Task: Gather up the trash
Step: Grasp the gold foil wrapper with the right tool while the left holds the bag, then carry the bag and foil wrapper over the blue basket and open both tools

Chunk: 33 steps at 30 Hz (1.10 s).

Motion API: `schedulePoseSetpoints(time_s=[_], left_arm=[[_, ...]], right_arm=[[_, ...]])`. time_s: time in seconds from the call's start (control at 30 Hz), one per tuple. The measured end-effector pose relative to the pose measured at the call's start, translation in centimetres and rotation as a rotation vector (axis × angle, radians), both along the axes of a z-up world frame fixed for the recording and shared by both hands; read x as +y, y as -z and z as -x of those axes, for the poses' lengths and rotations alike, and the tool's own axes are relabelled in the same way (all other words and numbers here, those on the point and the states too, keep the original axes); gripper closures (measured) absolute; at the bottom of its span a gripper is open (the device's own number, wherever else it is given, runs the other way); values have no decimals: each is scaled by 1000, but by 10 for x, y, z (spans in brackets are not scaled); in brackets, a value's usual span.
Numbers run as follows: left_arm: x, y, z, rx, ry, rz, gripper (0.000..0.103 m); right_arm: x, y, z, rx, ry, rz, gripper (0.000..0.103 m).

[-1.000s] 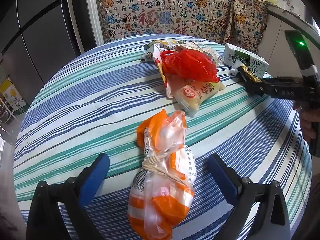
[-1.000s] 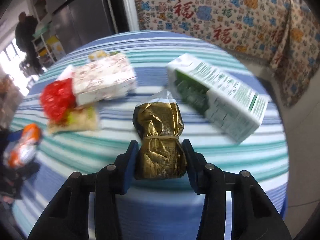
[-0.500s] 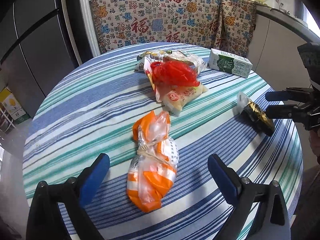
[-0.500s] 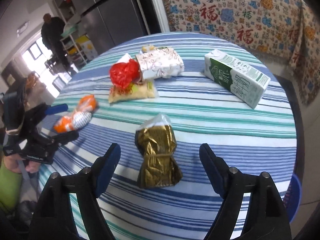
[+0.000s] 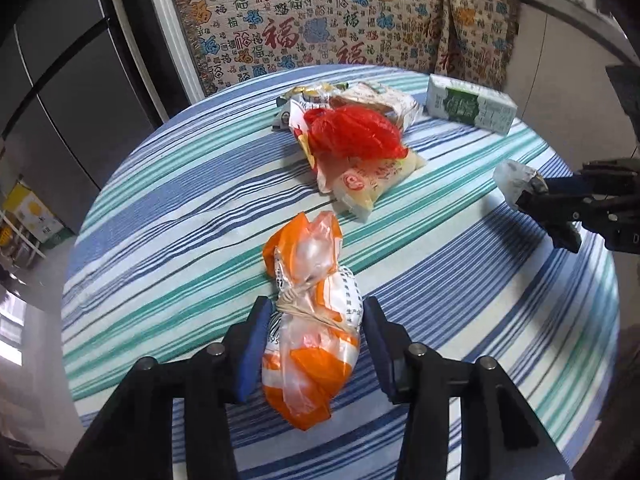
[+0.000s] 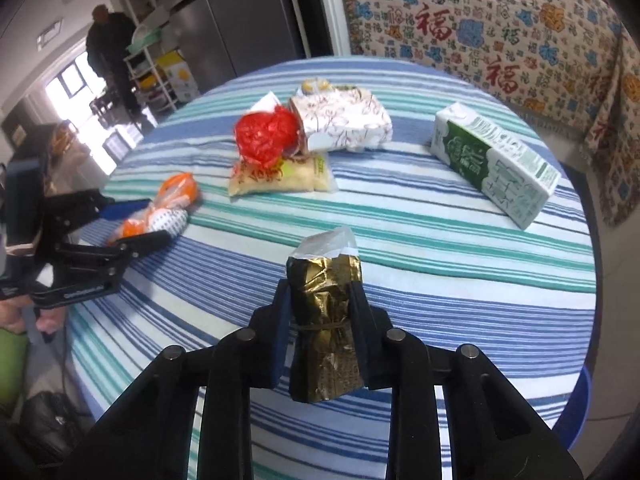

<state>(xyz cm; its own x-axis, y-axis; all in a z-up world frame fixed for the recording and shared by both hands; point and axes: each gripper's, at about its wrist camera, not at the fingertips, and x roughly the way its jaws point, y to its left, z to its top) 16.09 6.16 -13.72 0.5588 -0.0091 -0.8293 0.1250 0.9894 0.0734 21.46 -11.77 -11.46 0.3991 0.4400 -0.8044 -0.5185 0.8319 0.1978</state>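
My left gripper (image 5: 314,344) is shut on an orange and white plastic bag (image 5: 308,320) tied with a rubber band, on the striped round table (image 5: 180,184). It also shows in the right wrist view (image 6: 158,216). My right gripper (image 6: 322,316) is shut on a crumpled gold foil bag (image 6: 324,320) with a clear top; its tip shows in the left wrist view (image 5: 514,180). Farther back lie a red plastic bag (image 5: 354,132) on a yellowish food packet (image 5: 368,180), a floral wrapped packet (image 6: 344,122) and a green and white carton (image 6: 496,160).
A patterned cloth (image 5: 320,24) hangs behind the table. A grey fridge (image 5: 60,92) stands at the left. A person (image 6: 110,52) stands far off in the right wrist view. A dark bag (image 6: 52,428) sits on the floor by the table's left edge.
Both grippers were open half a second ago. Now the left has closed on the orange bag and the right on the gold foil bag.
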Motion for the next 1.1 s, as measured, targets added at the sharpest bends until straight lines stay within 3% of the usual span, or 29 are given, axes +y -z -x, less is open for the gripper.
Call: schedulePoseSetpoints(time_s=[0.27,0.5,0.73,0.87,1.1], left_arm=[[-31,-22,11,-30,48,141,57],[-125,-36,1,-51,180,211,57],[-242,-43,-21,-42,326,291,57],[-304,-35,-39,-16,399,296,57],[-385,11,-74,75,444,309,57]], right_arm=[[-48,-5,4,22,96,-93,75],[-137,-21,11,-21,272,-146,75],[-255,-11,26,-33,544,-45,75],[-311,3,31,3,646,-30,75],[-380,23,31,51,767,-47,75]])
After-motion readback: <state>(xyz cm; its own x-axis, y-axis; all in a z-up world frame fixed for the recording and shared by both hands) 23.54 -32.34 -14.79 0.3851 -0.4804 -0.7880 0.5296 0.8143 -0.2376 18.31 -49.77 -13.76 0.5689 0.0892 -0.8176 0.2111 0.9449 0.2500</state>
